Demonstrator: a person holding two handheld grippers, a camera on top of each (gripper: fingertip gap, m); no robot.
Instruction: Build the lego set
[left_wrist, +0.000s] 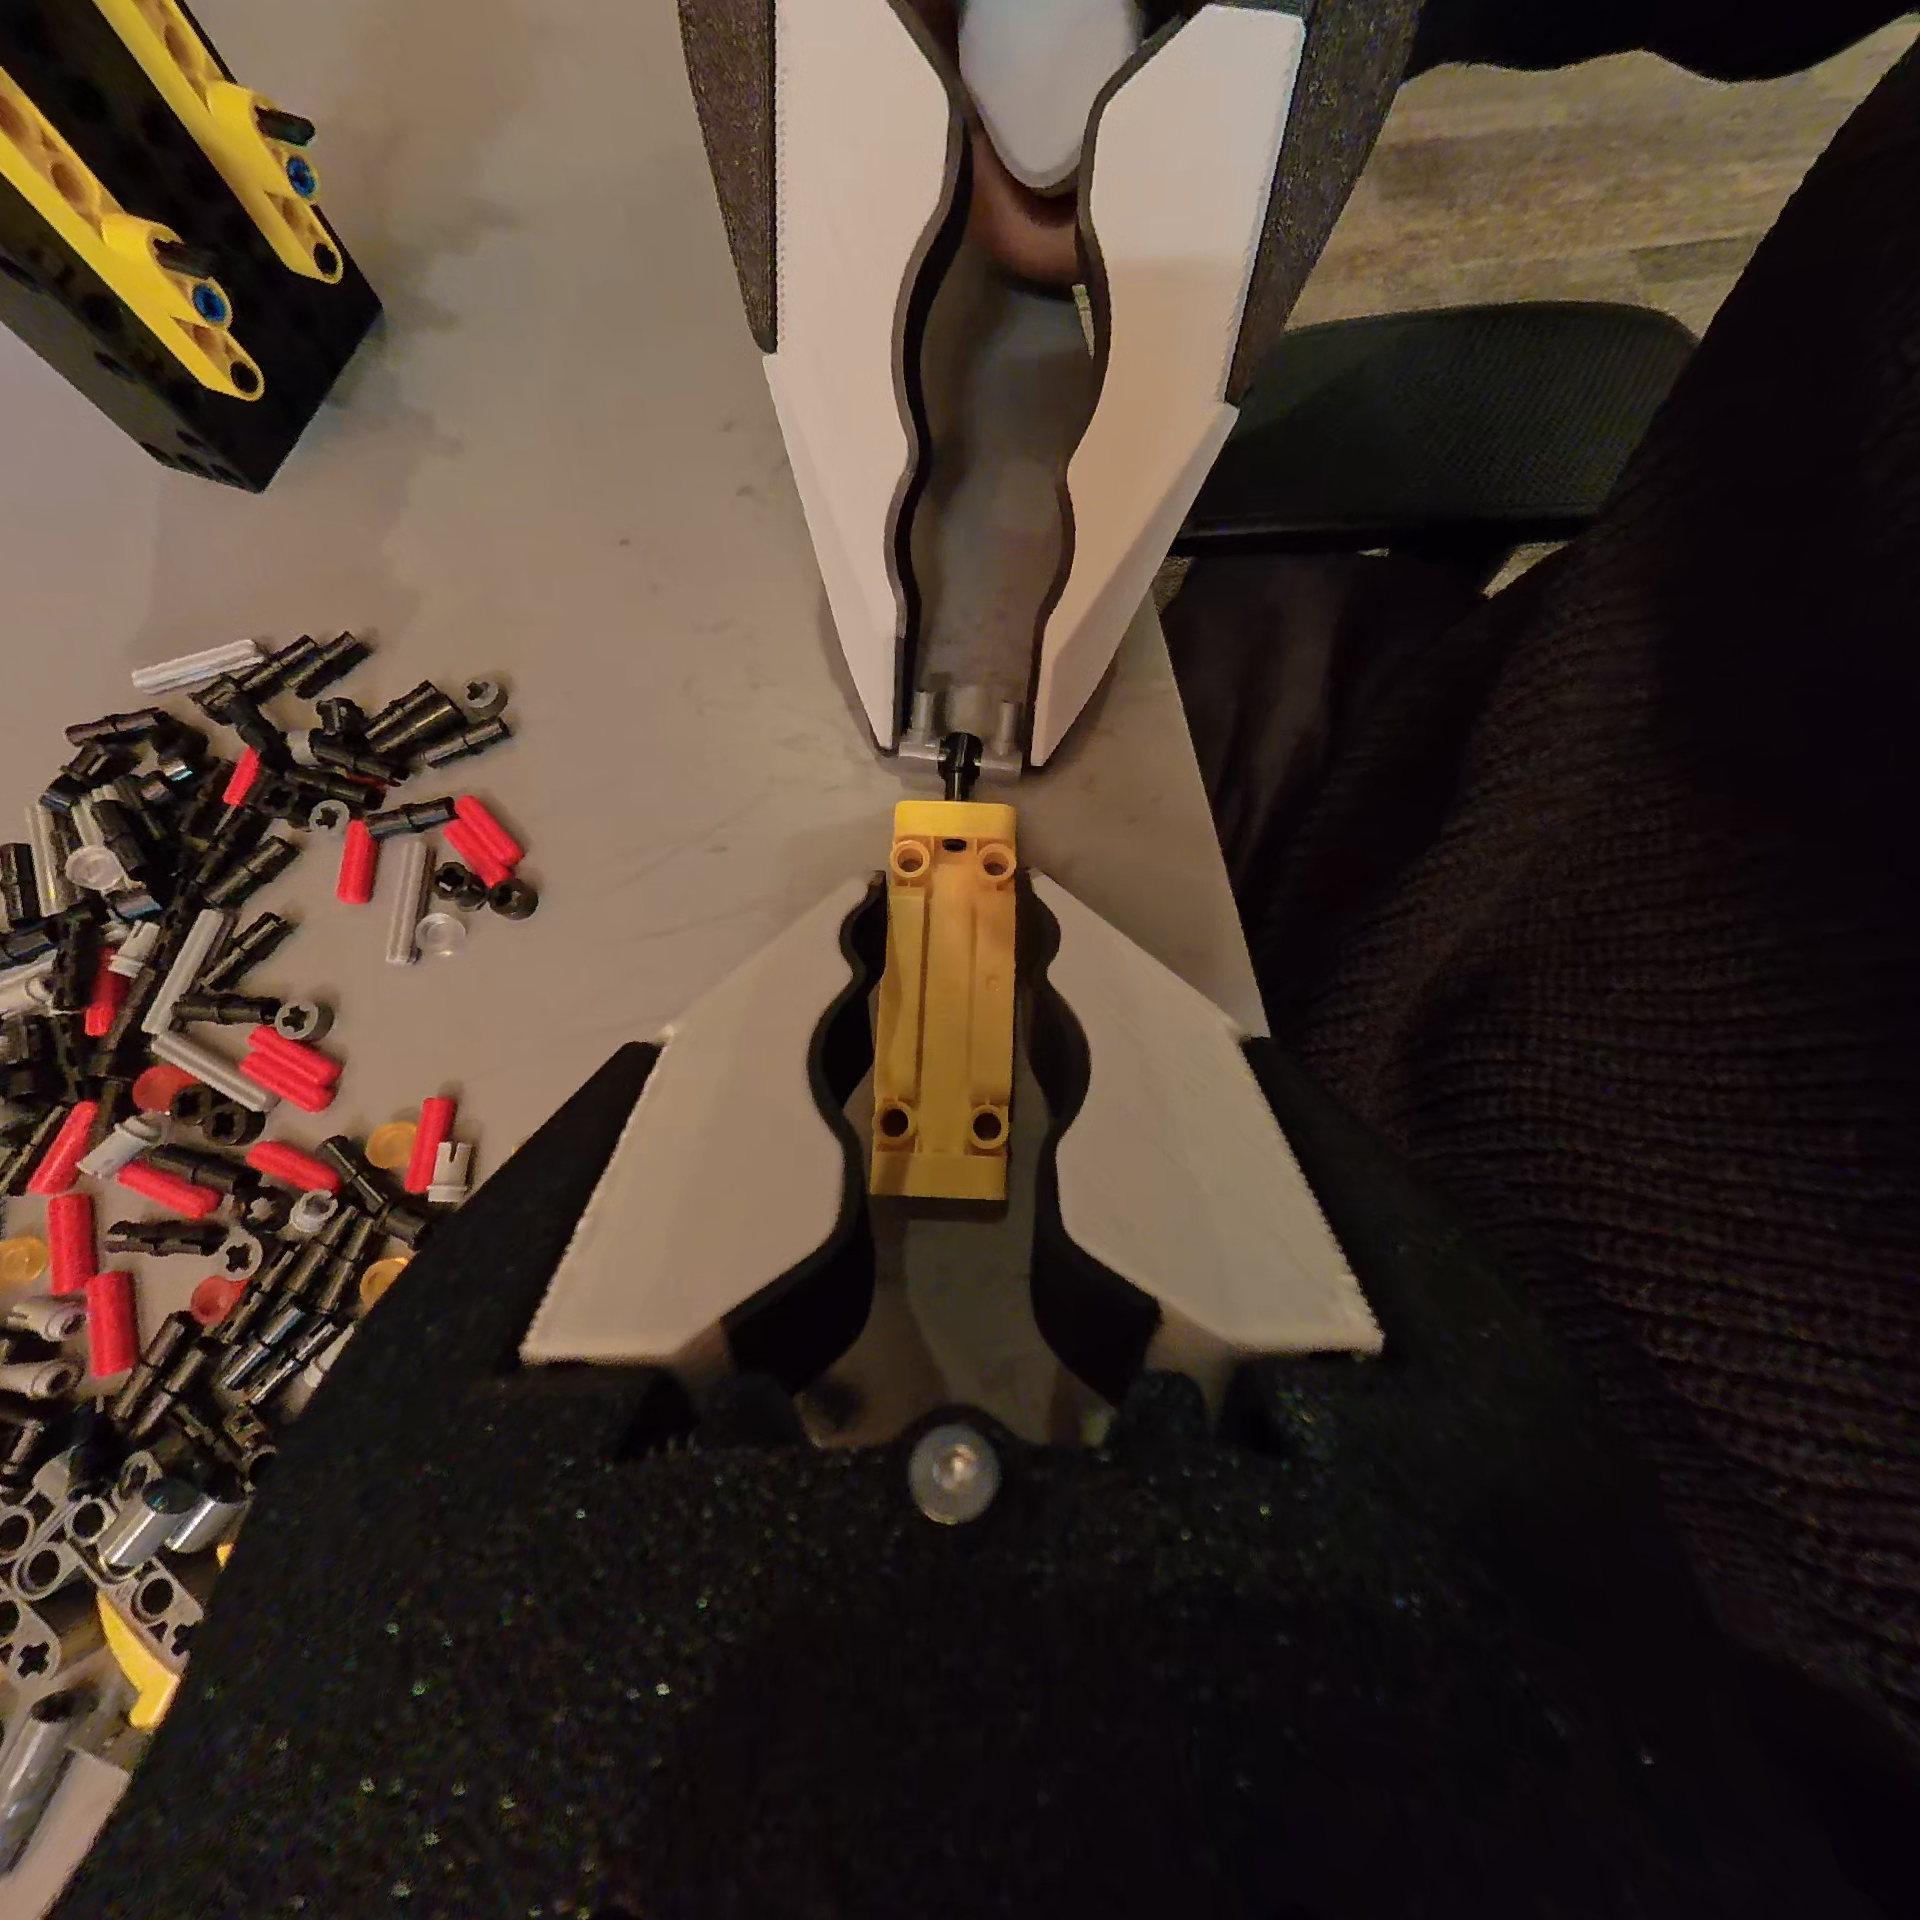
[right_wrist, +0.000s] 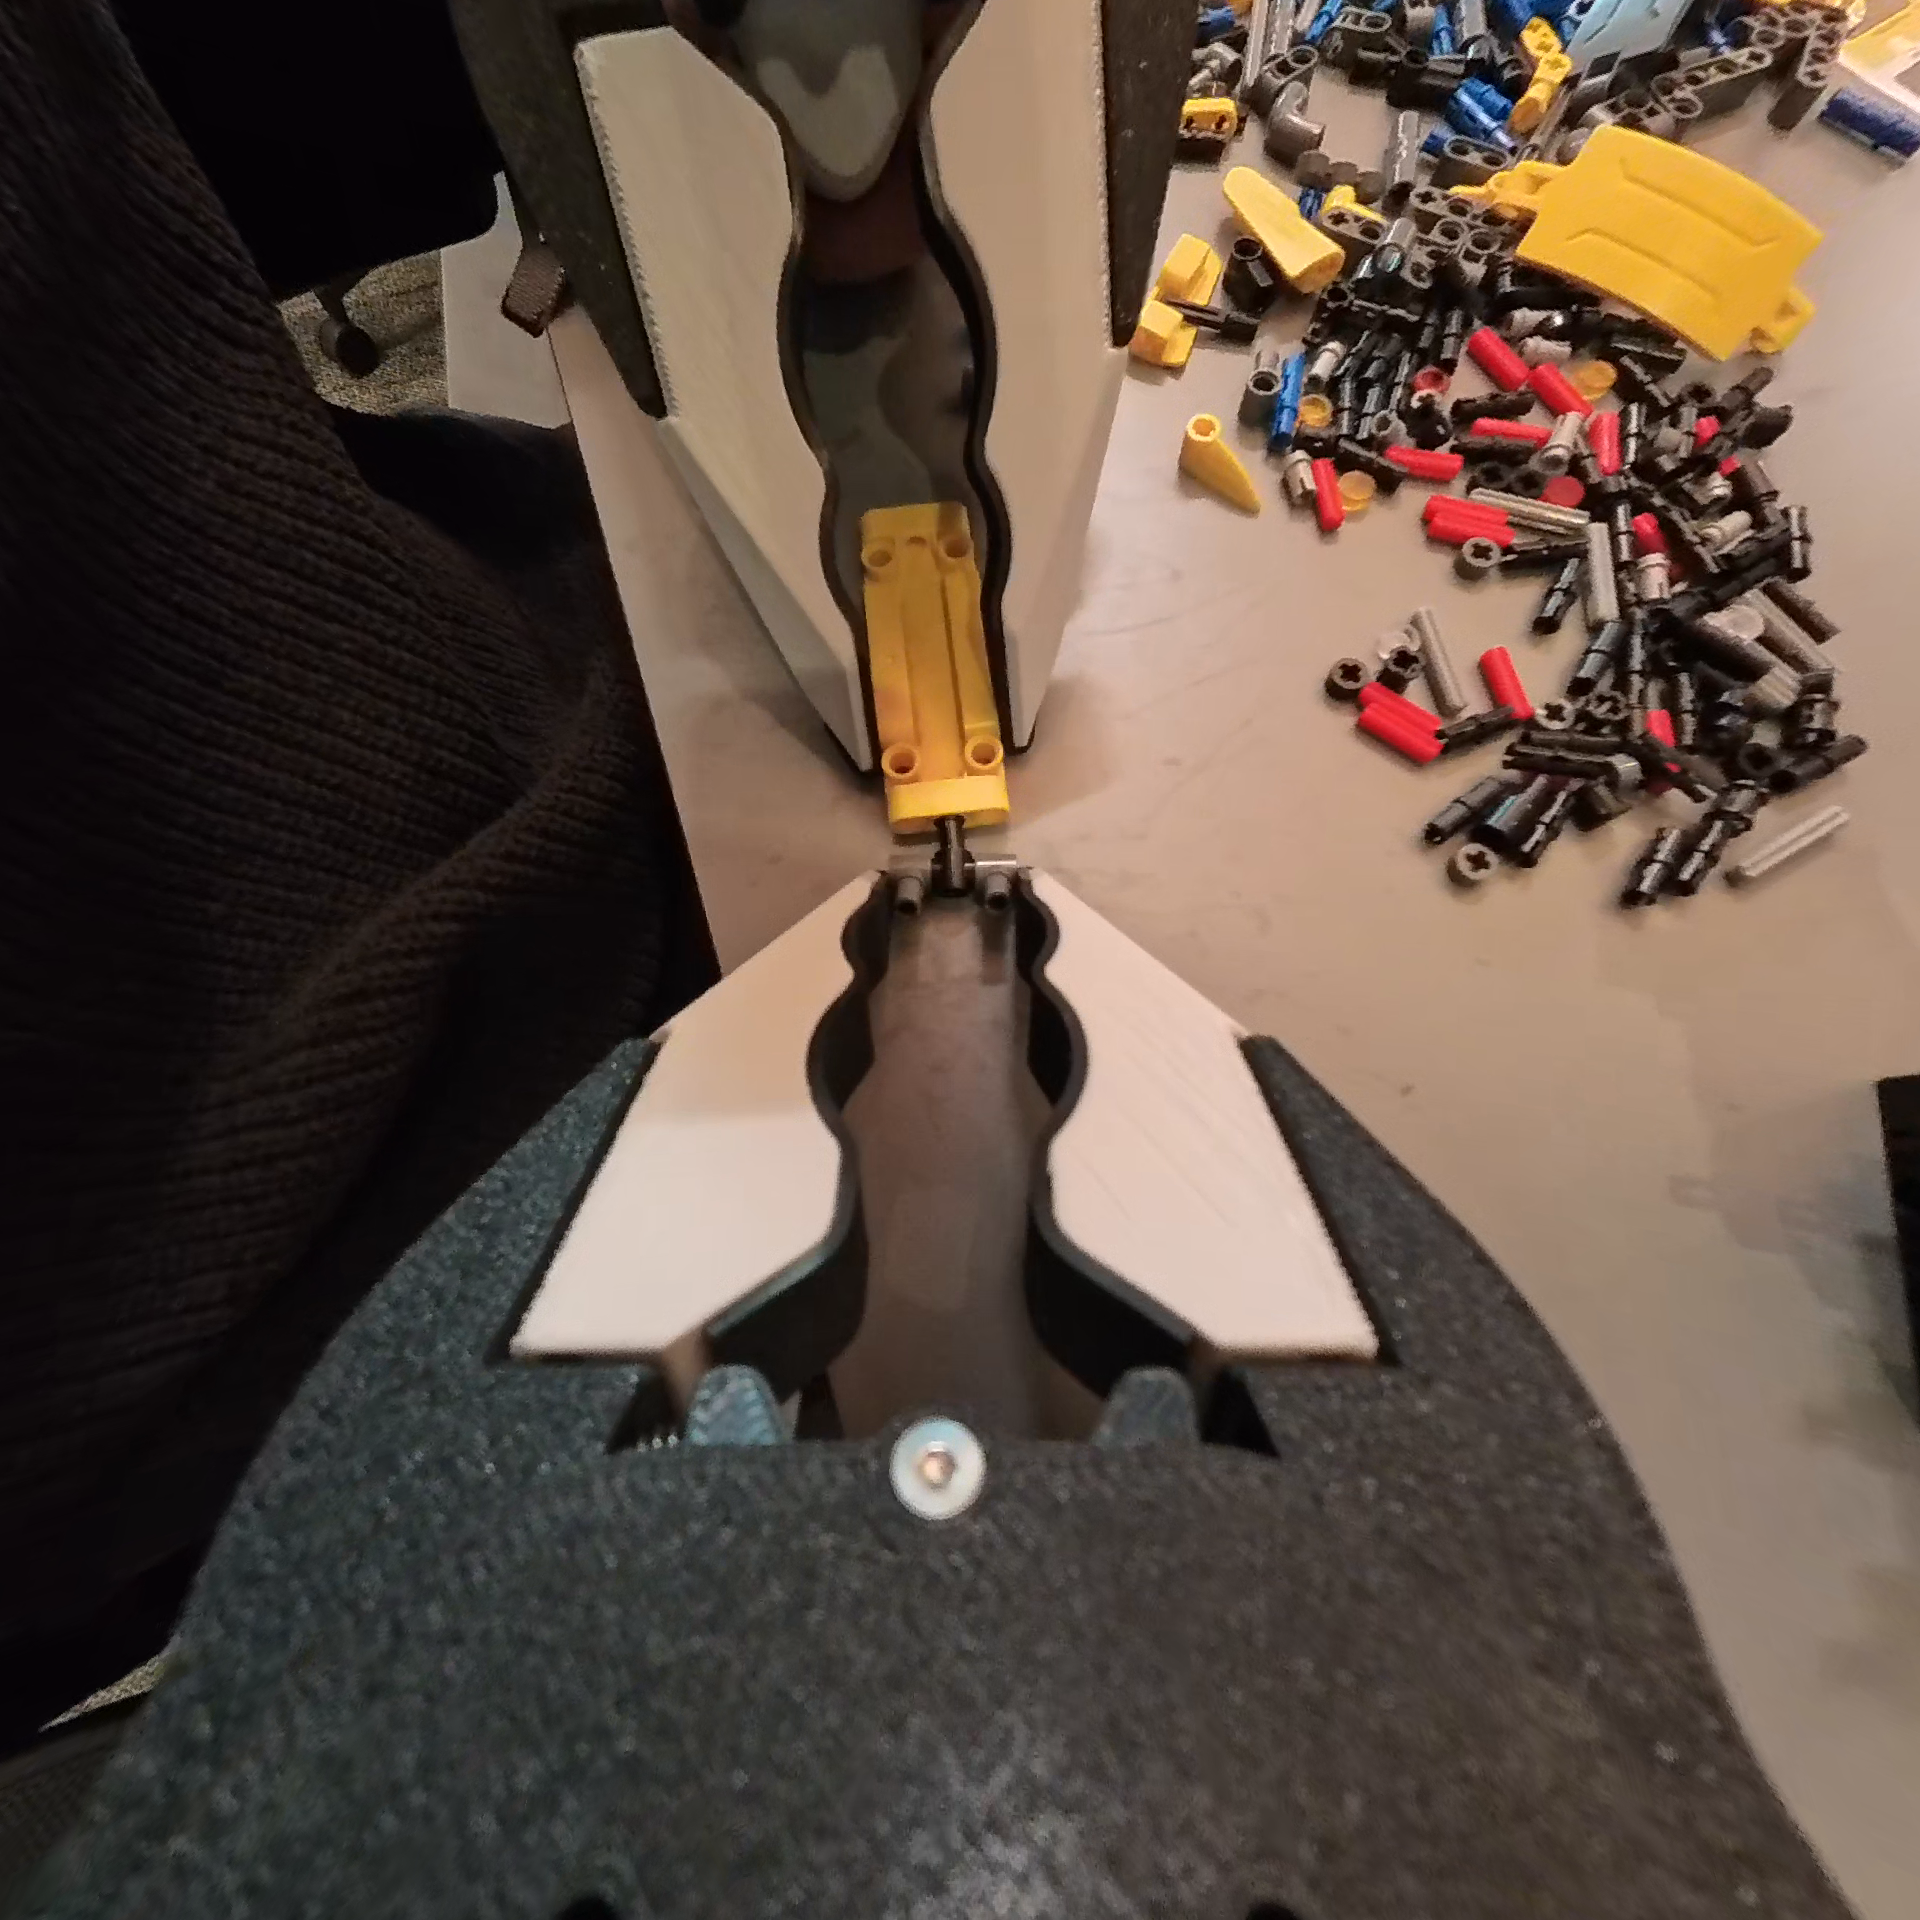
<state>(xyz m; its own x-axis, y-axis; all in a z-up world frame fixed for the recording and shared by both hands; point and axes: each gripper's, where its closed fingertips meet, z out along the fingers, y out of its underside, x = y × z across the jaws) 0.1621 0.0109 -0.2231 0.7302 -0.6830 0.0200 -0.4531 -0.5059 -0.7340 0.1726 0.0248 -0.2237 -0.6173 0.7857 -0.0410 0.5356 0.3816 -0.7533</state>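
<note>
My left gripper (left_wrist: 951, 883) is shut on a long yellow panel piece (left_wrist: 945, 997), held lengthwise between the fingers above the grey table (left_wrist: 623, 468). My right gripper (right_wrist: 951, 878) faces it tip to tip and is shut on a small grey connector (right_wrist: 951, 868) with black pins. One black pin (left_wrist: 961, 764) reaches from the connector to the end of the yellow panel. In the right wrist view the yellow panel (right_wrist: 935, 665) shows in the opposite gripper's fingers. In the left wrist view the grey connector (left_wrist: 961, 753) shows at the opposite fingertips.
A heap of black, red and grey pins (left_wrist: 187, 1039) lies left of the grippers; it also shows in the right wrist view (right_wrist: 1610, 582). A black and yellow built block (left_wrist: 177, 239) stands far left. Larger yellow panels (right_wrist: 1662, 239) lie beyond. A dark knitted sleeve (right_wrist: 260, 831) borders the table edge. Only a small space, under 4 cm, lies between the two pairs of fingers.
</note>
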